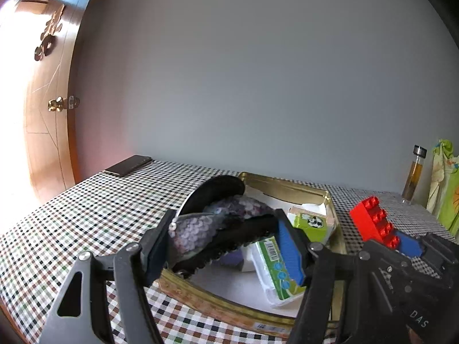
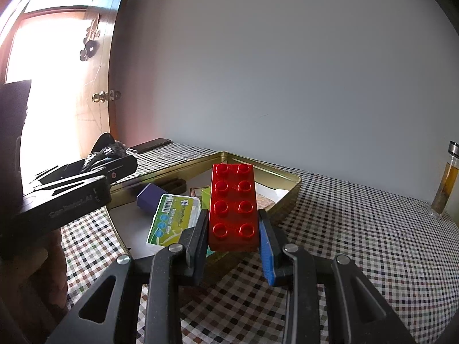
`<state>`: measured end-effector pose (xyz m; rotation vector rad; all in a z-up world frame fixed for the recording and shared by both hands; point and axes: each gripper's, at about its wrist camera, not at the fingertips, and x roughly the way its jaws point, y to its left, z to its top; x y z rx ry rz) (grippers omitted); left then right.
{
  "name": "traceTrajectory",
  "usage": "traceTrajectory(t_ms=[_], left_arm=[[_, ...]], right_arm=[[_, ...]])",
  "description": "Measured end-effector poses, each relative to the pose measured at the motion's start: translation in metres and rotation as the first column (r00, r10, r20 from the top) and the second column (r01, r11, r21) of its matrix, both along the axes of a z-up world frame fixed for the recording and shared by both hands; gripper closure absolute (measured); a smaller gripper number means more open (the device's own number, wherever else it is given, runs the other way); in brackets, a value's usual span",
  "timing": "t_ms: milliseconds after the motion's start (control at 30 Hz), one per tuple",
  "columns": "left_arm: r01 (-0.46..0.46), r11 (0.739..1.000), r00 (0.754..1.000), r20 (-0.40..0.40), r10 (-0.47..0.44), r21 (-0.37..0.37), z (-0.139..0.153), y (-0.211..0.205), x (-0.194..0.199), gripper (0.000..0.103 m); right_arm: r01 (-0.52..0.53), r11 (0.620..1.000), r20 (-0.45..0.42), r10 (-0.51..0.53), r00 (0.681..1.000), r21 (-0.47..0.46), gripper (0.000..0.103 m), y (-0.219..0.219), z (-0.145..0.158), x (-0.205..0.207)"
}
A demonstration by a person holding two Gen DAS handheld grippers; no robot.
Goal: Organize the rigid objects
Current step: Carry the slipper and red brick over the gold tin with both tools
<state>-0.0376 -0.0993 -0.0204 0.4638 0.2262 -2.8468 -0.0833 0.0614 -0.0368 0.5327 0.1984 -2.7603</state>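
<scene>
My left gripper [image 1: 226, 230] is shut on a black curved item covered with silvery-purple sequins [image 1: 229, 209], held above the near left corner of a gold tin tray [image 1: 287, 185]. In the right wrist view the same item [image 2: 107, 150] shows at the left, in front of the left gripper. My right gripper [image 2: 233, 223] is shut on a red studded brick [image 2: 232, 203], studs up, just over the tray's [image 2: 258, 166] near rim. The brick [image 1: 373, 220] also appears at the right of the left wrist view. In the tray lie a white and green plastic case [image 2: 172, 220], a purple box [image 2: 147, 197] and a small green box [image 1: 312, 225].
A checked cloth [image 2: 358, 229] covers the table. A dark phone [image 1: 129, 165] lies at its far left corner. A glass bottle of amber liquid [image 2: 446, 183] and a green cloth bag [image 1: 444, 183] stand at the far right by the wall. A wooden door [image 1: 48, 100] is at the left.
</scene>
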Motion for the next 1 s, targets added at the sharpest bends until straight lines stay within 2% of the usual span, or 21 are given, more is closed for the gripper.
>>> traceTrajectory(t_ms=[533,1000], left_arm=[[0.002,0.999,0.999,0.046,0.001,-0.045,-0.004,0.0,-0.009,0.036],[0.043,0.998,0.994,0.107,-0.037,-0.052,-0.003,-0.006,-0.029,0.036]], right_arm=[[-0.019,0.999,0.009,0.018,1.0,0.029,0.069,-0.012,0.0,-0.006],[-0.028,1.0,0.054,0.028,0.998,-0.006,0.069,-0.008,0.0,-0.02]])
